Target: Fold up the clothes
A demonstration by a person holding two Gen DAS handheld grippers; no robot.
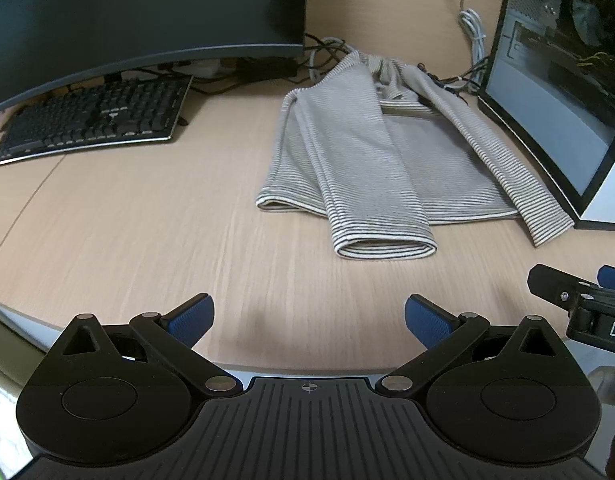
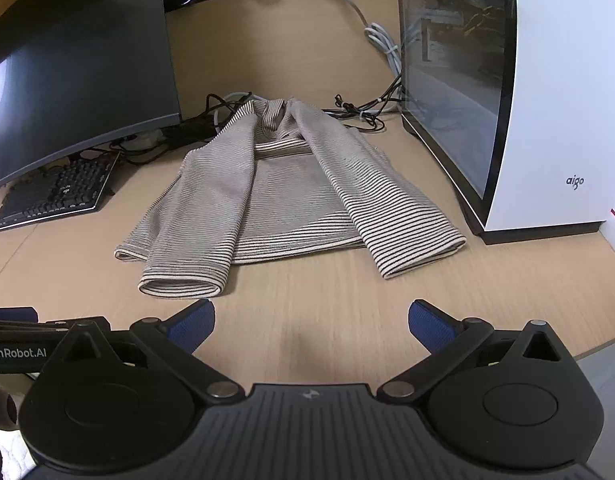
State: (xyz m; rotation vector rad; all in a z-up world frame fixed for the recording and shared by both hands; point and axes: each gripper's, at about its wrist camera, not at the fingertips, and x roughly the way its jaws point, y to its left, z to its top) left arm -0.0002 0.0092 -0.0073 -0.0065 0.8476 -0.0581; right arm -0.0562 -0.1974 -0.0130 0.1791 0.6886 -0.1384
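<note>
The wooden desk (image 2: 327,320) carries everything, and the striped top (image 2: 283,196) lying on it serves as the landmark here. Left of the striped top stands a large dark curved monitor (image 2: 79,80), its lower edge overhanging a black keyboard (image 2: 55,194) that sits further left of the garment and nearer the desk's front. Right of the striped top, just beside its right sleeve, stands a white computer case (image 2: 555,100) with a glass side panel. Behind the top's collar a tangle of black and grey cables (image 2: 359,114) runs along the desk toward the case.

The striped top itself lies flat on the desk between monitor and case, hem toward the cameras, both long sleeves folded down over the body so their cuffs reach past the hem; the left cuff (image 1: 383,246) gapes open.

In front of the top's hem, above bare wood and clear of the cloth, the left gripper (image 1: 309,316) hovers with its blue-padded fingers spread wide and nothing between them. The right gripper (image 2: 311,320) is likewise spread apart and empty, just short of the hem, its fingers touching no fabric
</note>
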